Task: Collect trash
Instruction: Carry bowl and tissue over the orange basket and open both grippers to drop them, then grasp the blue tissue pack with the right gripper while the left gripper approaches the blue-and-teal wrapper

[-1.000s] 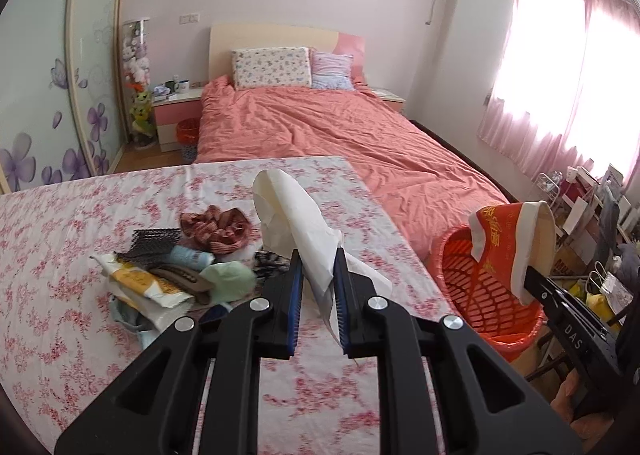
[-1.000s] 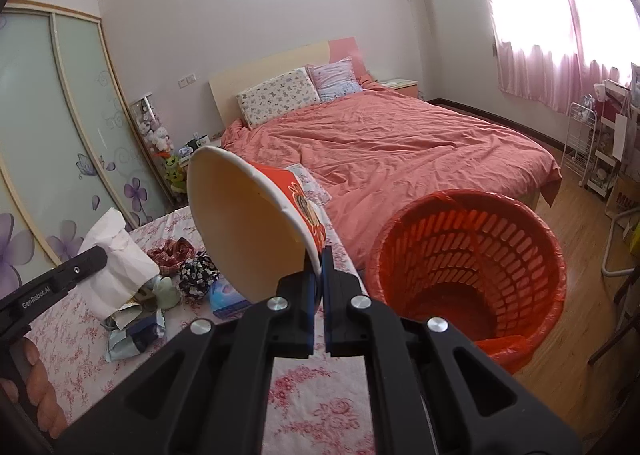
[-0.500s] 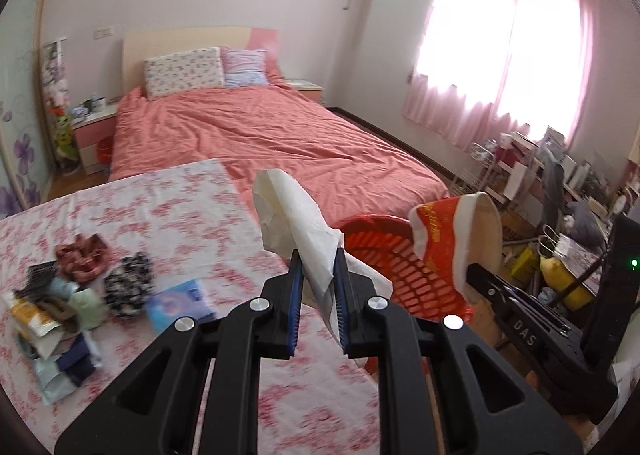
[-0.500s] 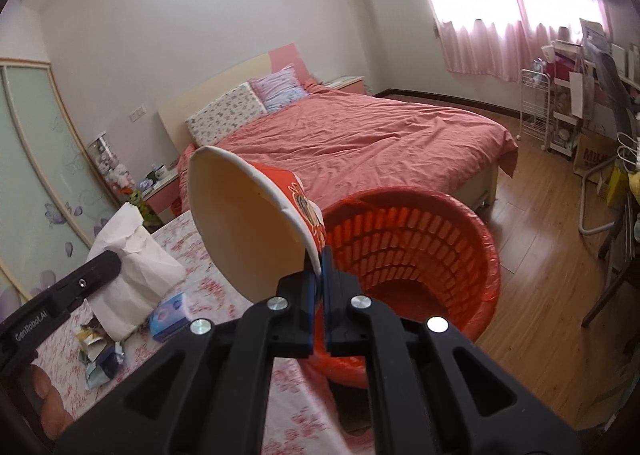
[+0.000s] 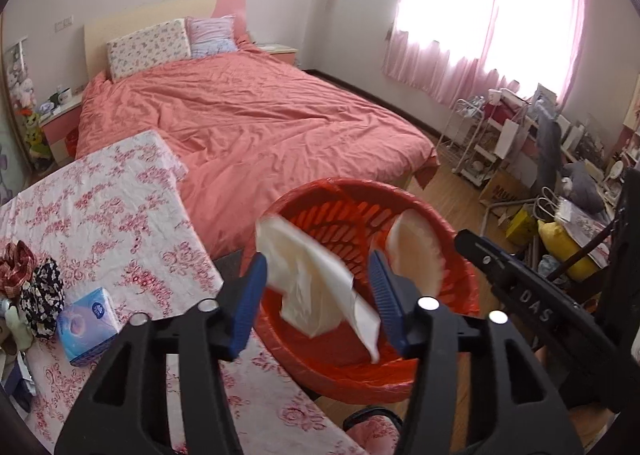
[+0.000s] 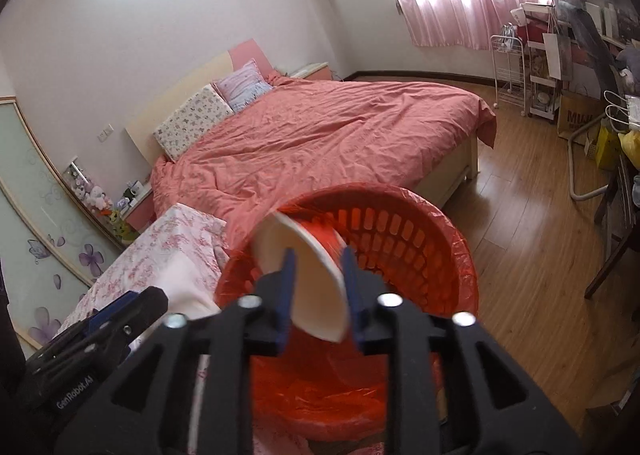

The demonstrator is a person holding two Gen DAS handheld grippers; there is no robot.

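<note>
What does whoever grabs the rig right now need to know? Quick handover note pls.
Left gripper: open, white paper bag just released, dropping over the red basket.
Right gripper: open, paper bowl loose between its fingers, tipping into the same basket.
Done: both pieces brought to the basket and let go.
Left: confirm they land inside, then return to the flowered table for the clutter at its left edge. The tissue pack may not be trash.

The left gripper has its blue-padded fingers spread wide, nothing clamped between them. The right gripper likewise has its blue-padded fingers parted, a gap on each side.
</note>
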